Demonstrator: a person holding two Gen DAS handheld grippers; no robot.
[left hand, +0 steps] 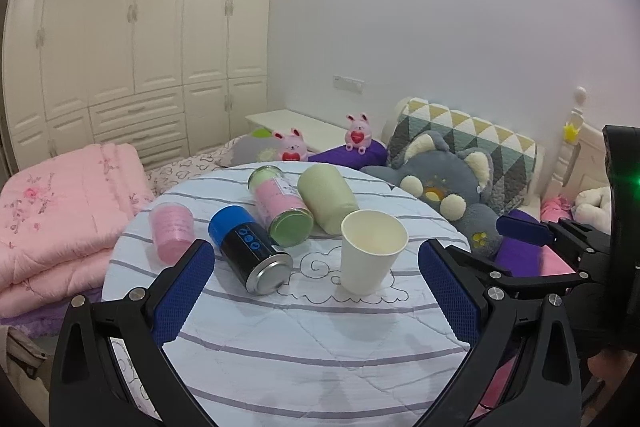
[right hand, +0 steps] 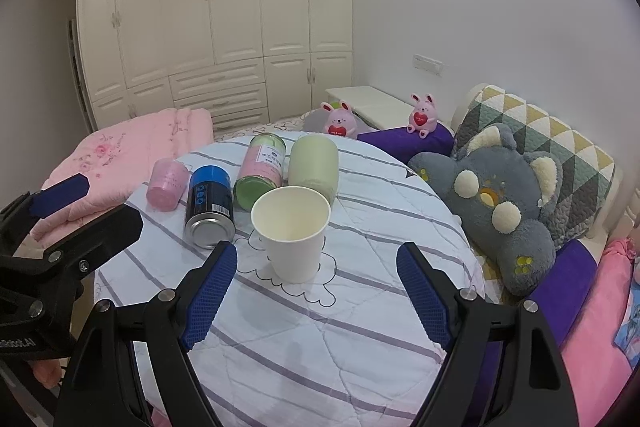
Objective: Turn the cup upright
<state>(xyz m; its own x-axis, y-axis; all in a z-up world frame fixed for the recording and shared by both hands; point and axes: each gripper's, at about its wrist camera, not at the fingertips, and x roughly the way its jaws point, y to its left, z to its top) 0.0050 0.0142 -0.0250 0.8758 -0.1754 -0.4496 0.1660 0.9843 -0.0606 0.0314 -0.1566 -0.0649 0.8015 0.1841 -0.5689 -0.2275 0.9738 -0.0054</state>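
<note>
A white paper cup (left hand: 370,251) stands upright, mouth up, on the round table with a striped quilted cover (left hand: 304,339); it also shows in the right wrist view (right hand: 292,233). My left gripper (left hand: 316,291) is open and empty, held back from the cup. My right gripper (right hand: 316,291) is open and empty, just short of the cup. The right gripper's fingers (left hand: 524,229) show at the right edge of the left wrist view. The left gripper's fingers (right hand: 60,201) show at the left of the right wrist view.
Behind the cup lie a blue and black can (left hand: 250,253), a pink tin with a green lid (left hand: 282,211), a pale green cylinder (left hand: 326,203) and a small pink cup (left hand: 172,229). A grey plush toy (right hand: 504,203) and pink quilt (left hand: 60,215) flank the table.
</note>
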